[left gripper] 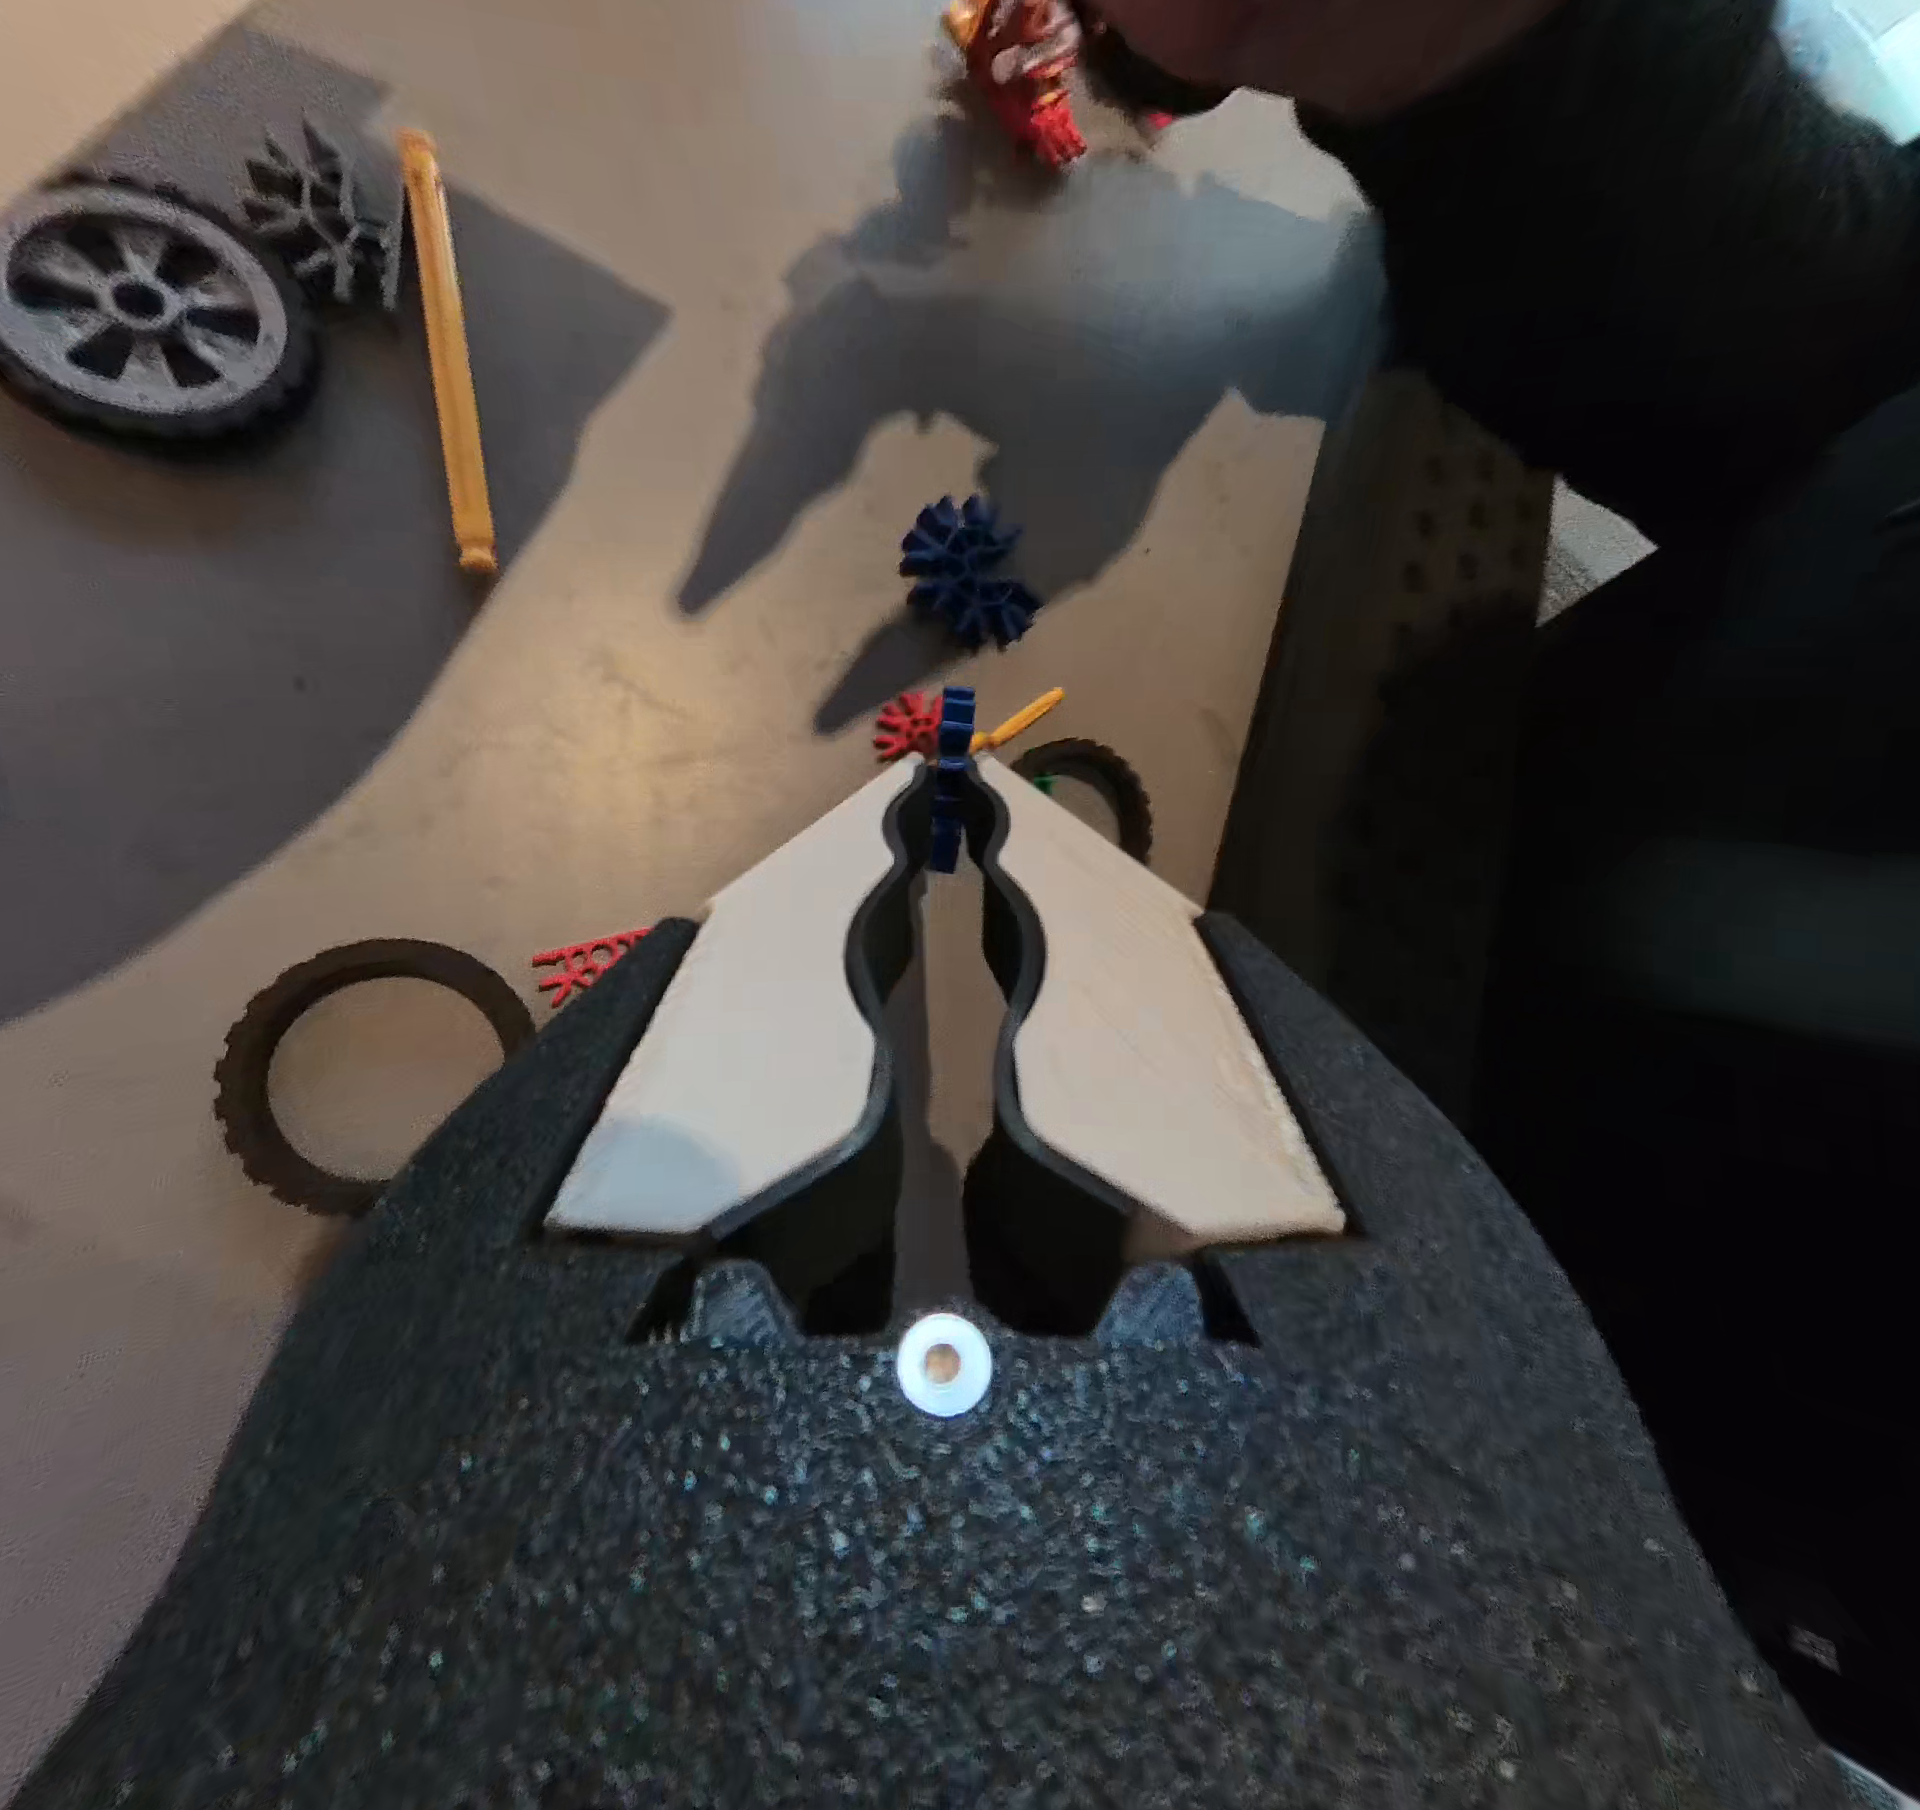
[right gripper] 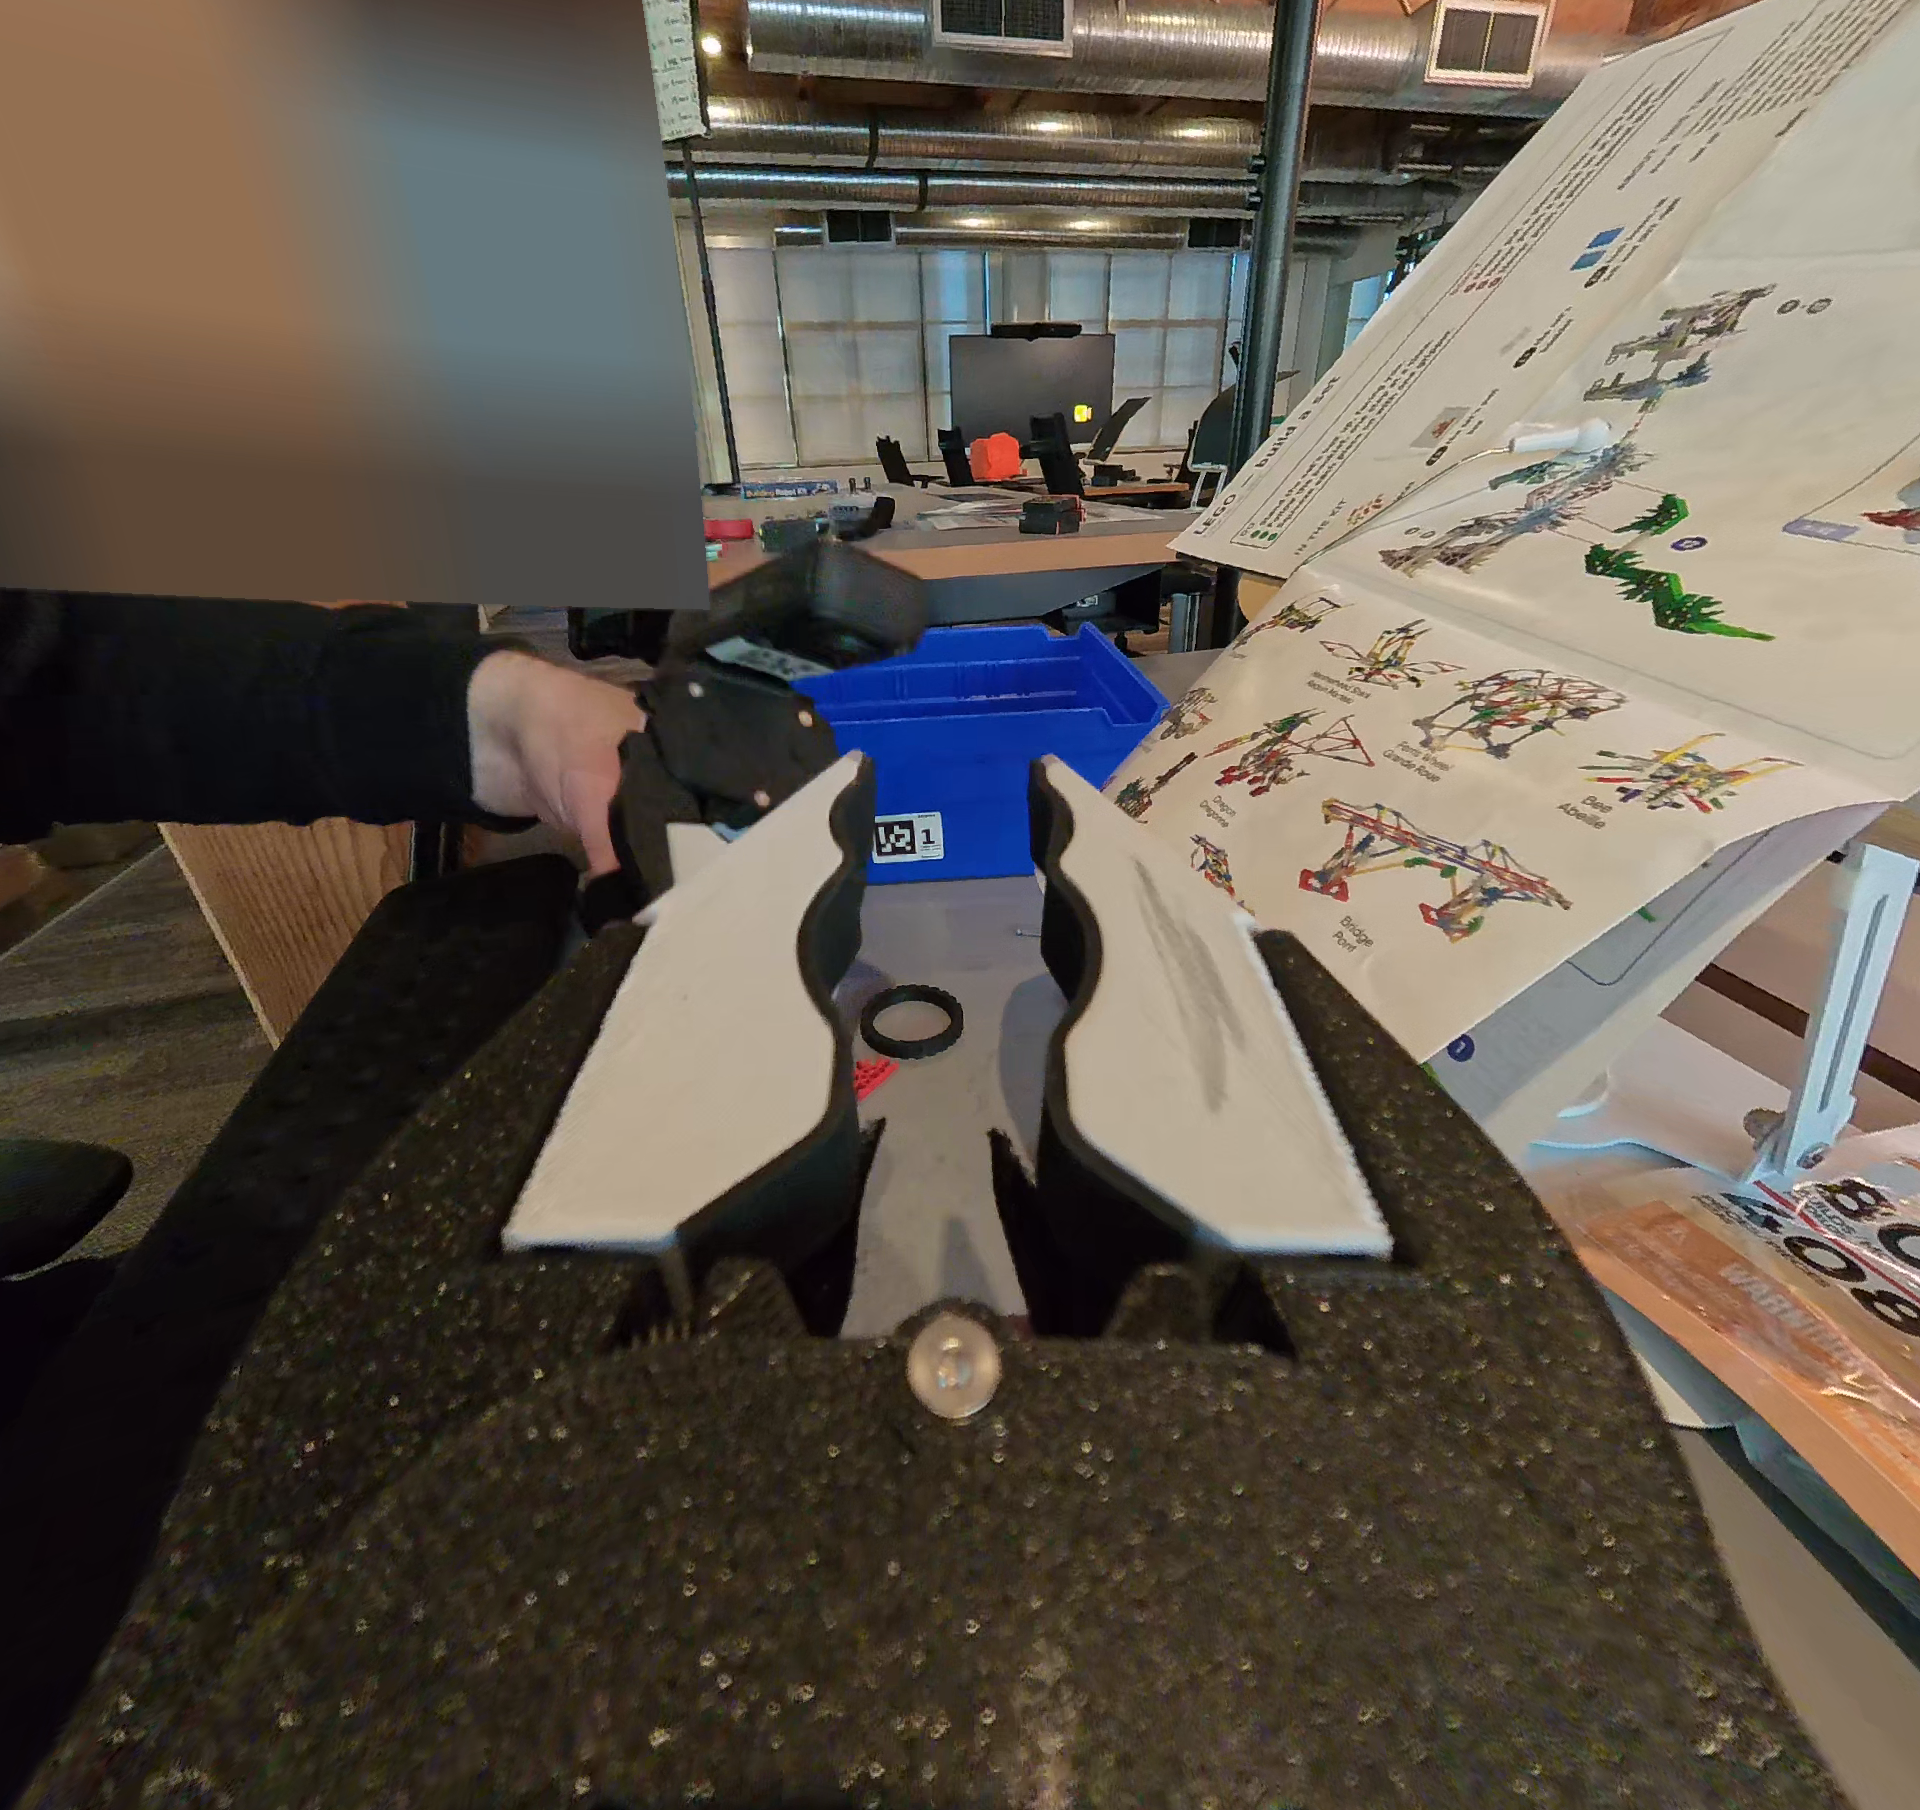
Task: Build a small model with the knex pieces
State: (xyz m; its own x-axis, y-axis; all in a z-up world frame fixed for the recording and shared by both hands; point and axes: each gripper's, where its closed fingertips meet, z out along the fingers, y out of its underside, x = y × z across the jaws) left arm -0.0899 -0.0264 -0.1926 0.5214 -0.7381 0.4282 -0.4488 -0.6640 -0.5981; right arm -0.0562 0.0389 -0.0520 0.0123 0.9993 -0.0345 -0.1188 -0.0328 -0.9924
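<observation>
My left gripper (left gripper: 950, 773) is shut on a small dark blue connector piece (left gripper: 954, 721), held edge-on between its fingertips above the table. Below it lie another dark blue snowflake connector (left gripper: 968, 571), a red connector (left gripper: 906, 721), a short yellow rod (left gripper: 1023, 718) and a black tyre ring (left gripper: 1091, 789). My right gripper (right gripper: 948, 773) is open and empty, raised above the table and facing the room. Between its fingers I see a black tyre ring (right gripper: 911, 1022) and a red piece (right gripper: 873, 1074) on the table. A person's hand holds the other gripper (right gripper: 727, 752) to its left.
A grey wheel (left gripper: 140, 306), a grey connector (left gripper: 317, 212) and a long yellow rod (left gripper: 447, 347) lie on a dark mat. Another black tyre ring (left gripper: 364, 1064) and red connector (left gripper: 587, 960) lie near. A red and orange assembly (left gripper: 1013, 56) sits far off. A blue bin (right gripper: 977, 732), an instruction sheet (right gripper: 1538, 555) on a stand. One gripper's finger ends stand about 15 cm off the other's.
</observation>
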